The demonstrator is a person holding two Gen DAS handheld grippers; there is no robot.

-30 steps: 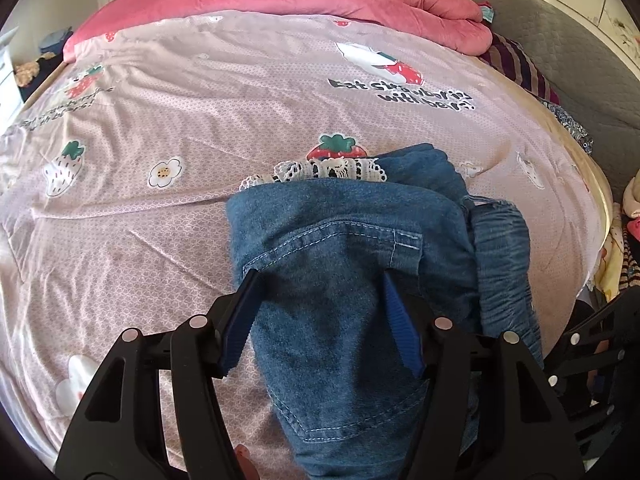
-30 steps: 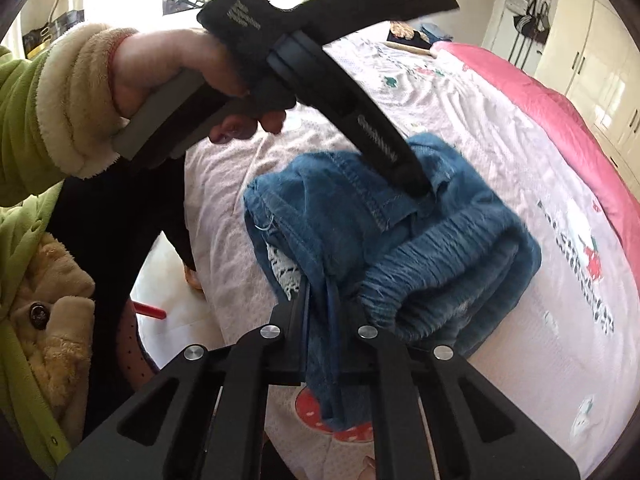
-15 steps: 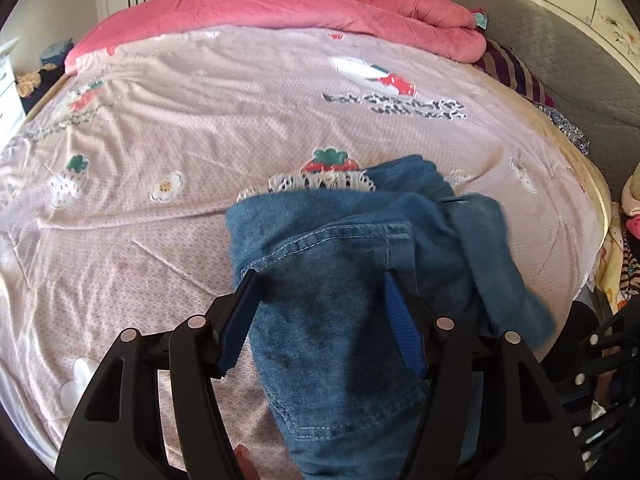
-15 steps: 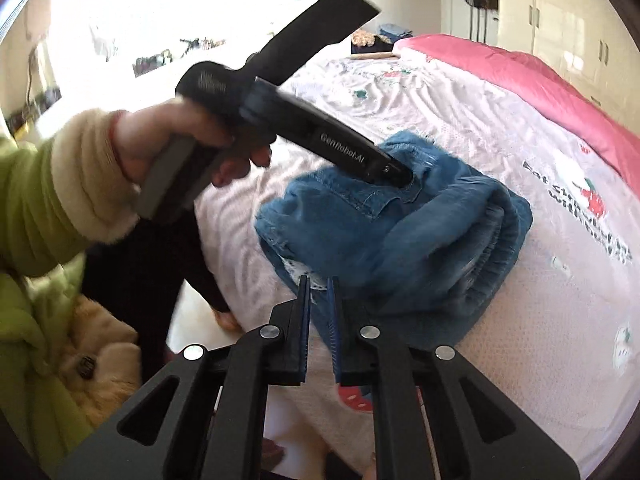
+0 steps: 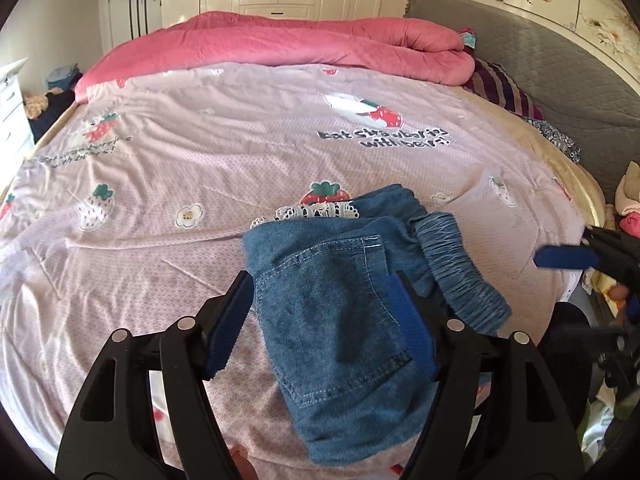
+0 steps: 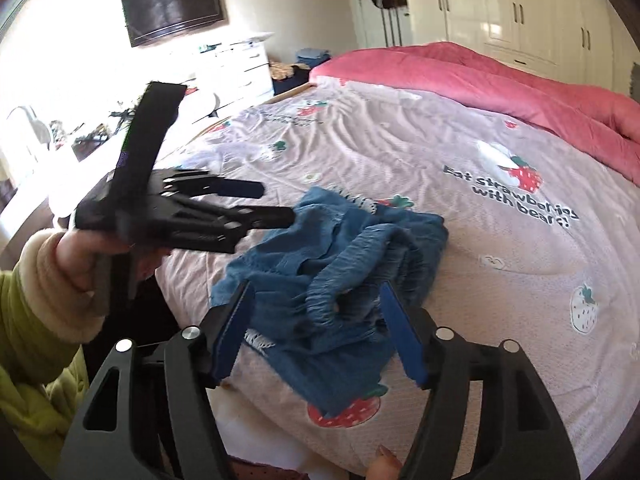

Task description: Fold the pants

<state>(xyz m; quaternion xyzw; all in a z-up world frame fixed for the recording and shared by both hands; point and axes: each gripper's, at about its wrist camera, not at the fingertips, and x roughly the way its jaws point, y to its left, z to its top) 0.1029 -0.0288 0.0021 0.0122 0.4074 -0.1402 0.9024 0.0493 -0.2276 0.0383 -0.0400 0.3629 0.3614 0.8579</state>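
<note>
Pants (image 5: 340, 304) of blue denim lie in a folded bundle near the close edge of the bed (image 5: 200, 160), on a pink sheet printed with strawberries. In the left wrist view a back pocket with pale stitching faces up, the gathered elastic waistband (image 5: 460, 264) curls along the bundle's right side, and a strip of white lace (image 5: 308, 212) peeks out from under its far edge. The left gripper (image 5: 320, 320) hangs over the pocket with its blue-padded fingers (image 5: 226, 320) spread to either side of the denim; the jaws are opening and the pads do not press on the cloth. In the right wrist view the right gripper (image 6: 316, 328) is above the rumpled waistband end of the pants (image 6: 332, 272), its jaws also opening, with nothing clamped between the pads. To the left in that view a hand (image 6: 80, 256) in a green sleeve with a cream cuff holds the left gripper (image 6: 256, 200). A rolled pink quilt (image 5: 300, 44) lies along the far side of the bed
</note>
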